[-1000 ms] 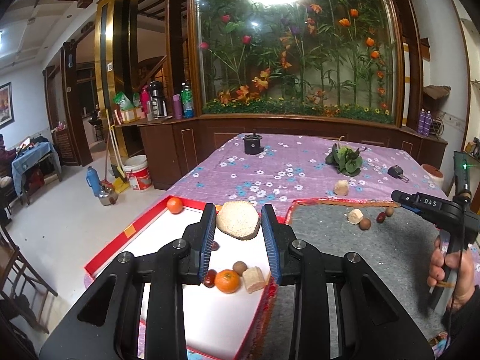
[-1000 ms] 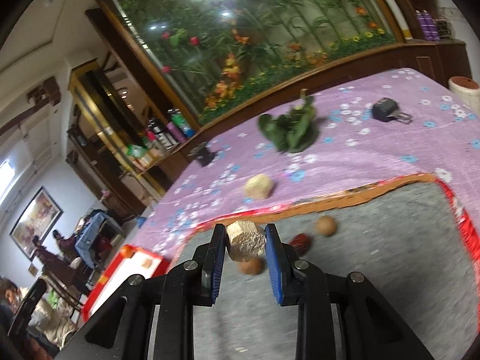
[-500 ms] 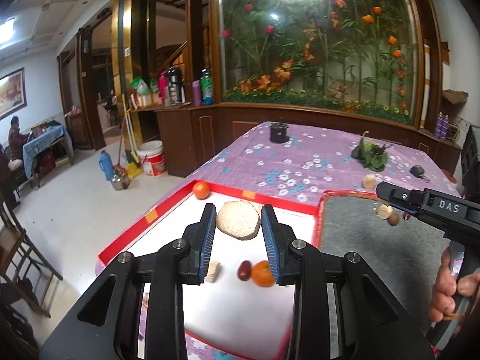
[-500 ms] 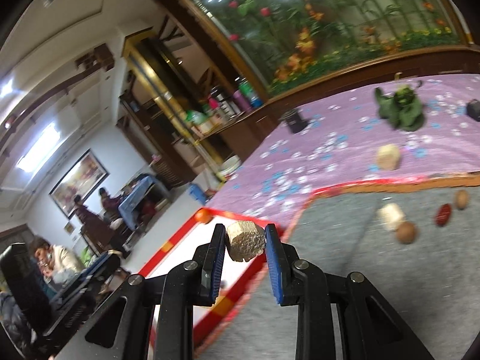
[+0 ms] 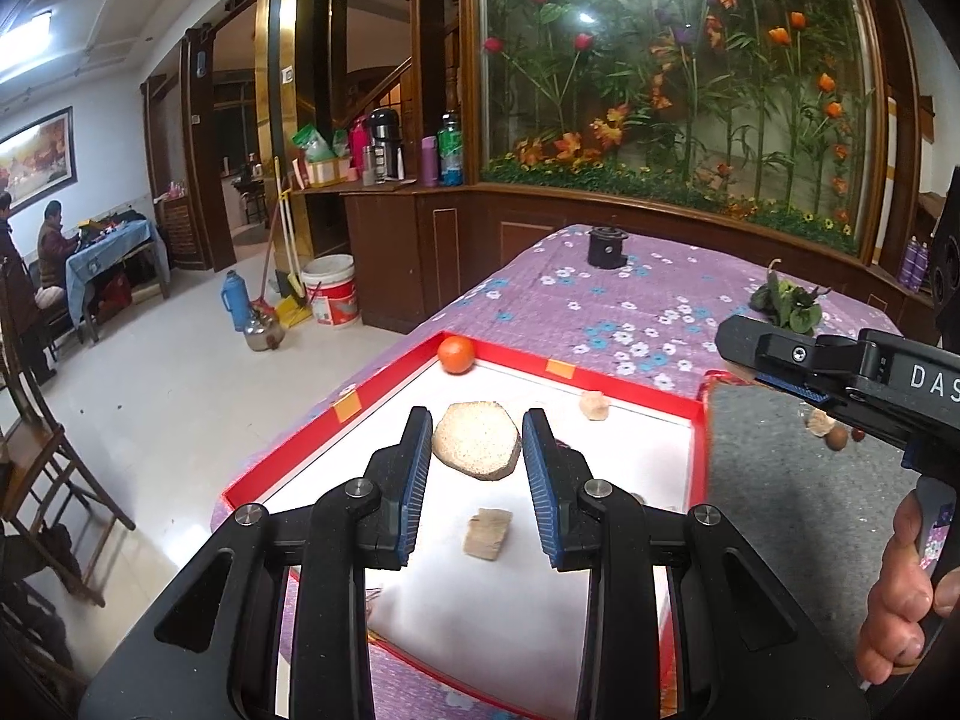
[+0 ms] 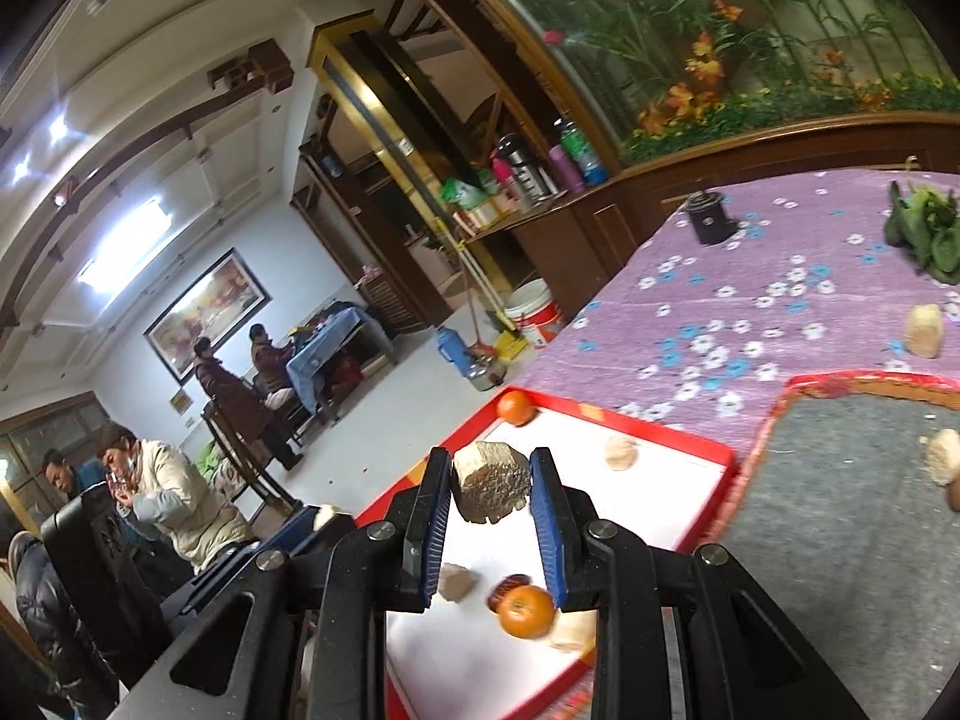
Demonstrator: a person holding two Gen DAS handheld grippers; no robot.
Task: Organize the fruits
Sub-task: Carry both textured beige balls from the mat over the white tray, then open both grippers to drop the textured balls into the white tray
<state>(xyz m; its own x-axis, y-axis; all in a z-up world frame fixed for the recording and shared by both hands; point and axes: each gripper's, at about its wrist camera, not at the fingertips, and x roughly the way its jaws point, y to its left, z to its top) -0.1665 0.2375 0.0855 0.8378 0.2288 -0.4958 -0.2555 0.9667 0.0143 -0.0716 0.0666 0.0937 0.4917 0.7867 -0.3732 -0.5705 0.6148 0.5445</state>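
The left claw (image 5: 477, 459) pinches a flat, rounded tan slab with a speckled face (image 5: 477, 447) between its blue-padded fingers, above the white-floored tray with a red rim (image 5: 699, 420) on the tabletop covered by a purple flowered cloth (image 5: 630, 300). The right claw (image 6: 491, 501) grips a rough beige chunk (image 6: 491, 489) over the same tray. Below it an orange tangerine (image 6: 526, 610) sits beside a dark red fruit (image 6: 503, 588), partly masked by the fingers, and a pale piece (image 6: 573, 630) is half hidden behind the right finger. Another tangerine (image 5: 456, 355) lies in the tray's far corner. On the grey felt mat (image 5: 780, 480), small brown fruits (image 5: 837, 437) are partly hidden beneath the right claw's body.
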